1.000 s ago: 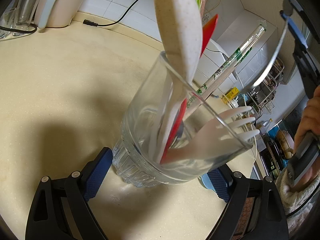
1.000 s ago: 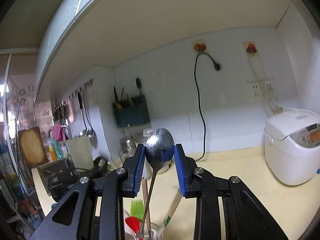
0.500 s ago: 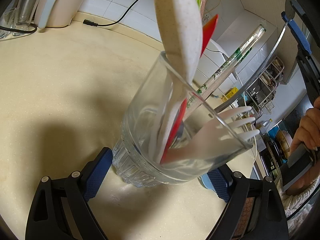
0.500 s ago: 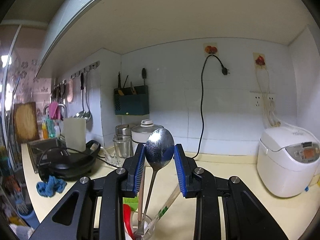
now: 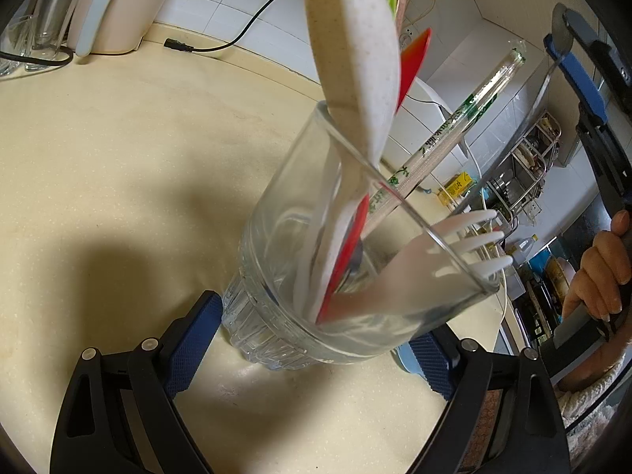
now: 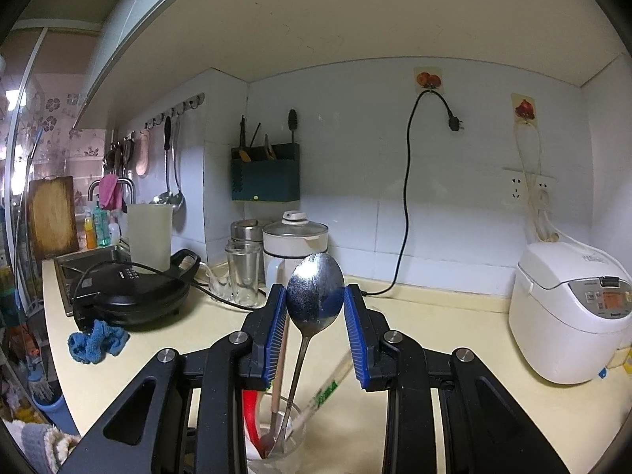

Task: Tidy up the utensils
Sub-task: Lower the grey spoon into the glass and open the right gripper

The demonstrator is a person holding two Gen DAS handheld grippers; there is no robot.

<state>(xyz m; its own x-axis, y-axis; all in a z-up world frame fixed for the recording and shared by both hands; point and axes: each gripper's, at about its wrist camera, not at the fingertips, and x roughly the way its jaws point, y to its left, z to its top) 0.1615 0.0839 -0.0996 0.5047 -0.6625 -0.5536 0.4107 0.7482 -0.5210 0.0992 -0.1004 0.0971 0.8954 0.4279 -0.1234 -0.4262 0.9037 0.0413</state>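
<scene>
A clear glass tumbler [image 5: 284,237] stands on the cream counter, and my left gripper [image 5: 312,331] is shut on its ribbed base, blue pads on both sides. Inside lean a speckled beige spoon [image 5: 355,47], a red spatula [image 5: 412,59], wrapped chopsticks [image 5: 466,118] and a white fork [image 5: 474,237]. My right gripper [image 6: 315,290] is shut on the bowl of a metal spoon [image 6: 302,355]. The spoon hangs handle-down, its tip inside the tumbler [image 6: 276,450]. In the left wrist view that gripper [image 5: 568,39] sits above and right of the glass, with a hand [image 5: 600,268] holding it.
A white rice cooker [image 6: 568,316] stands at the right. At the left are a black electric griddle [image 6: 130,296], a blue cloth [image 6: 96,341] and glass jars [image 6: 243,272]. A black cord [image 6: 407,217] hangs down the tiled wall. A cream appliance [image 5: 118,4] sits behind the tumbler.
My right gripper has sunk and rolled level, carrying the metal spoon's handle down into the tumbler. The left gripper and the tumbler have stayed put.
</scene>
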